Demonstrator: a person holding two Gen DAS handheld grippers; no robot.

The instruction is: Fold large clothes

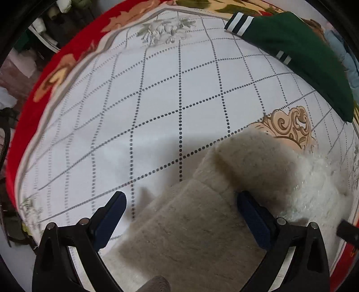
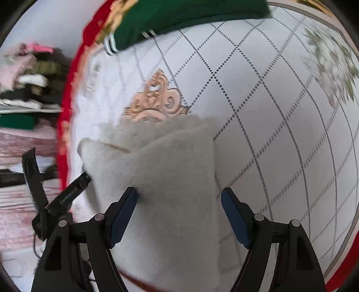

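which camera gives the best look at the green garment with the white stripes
The left wrist view: the green garment lies sharp across the bedspread, both striped cuffs visible. The right wrist view shows only a blurred lower edge of it, cut off at the top.

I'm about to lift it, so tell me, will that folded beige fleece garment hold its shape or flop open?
The beige fleece garment will probably sag: it looks thick, soft and stacked in loose layers. Its fuzzy pile suggests it should grip rather than slip. Both the left hand-held gripper and the right hand-held gripper stand open, so nothing pins the layers.
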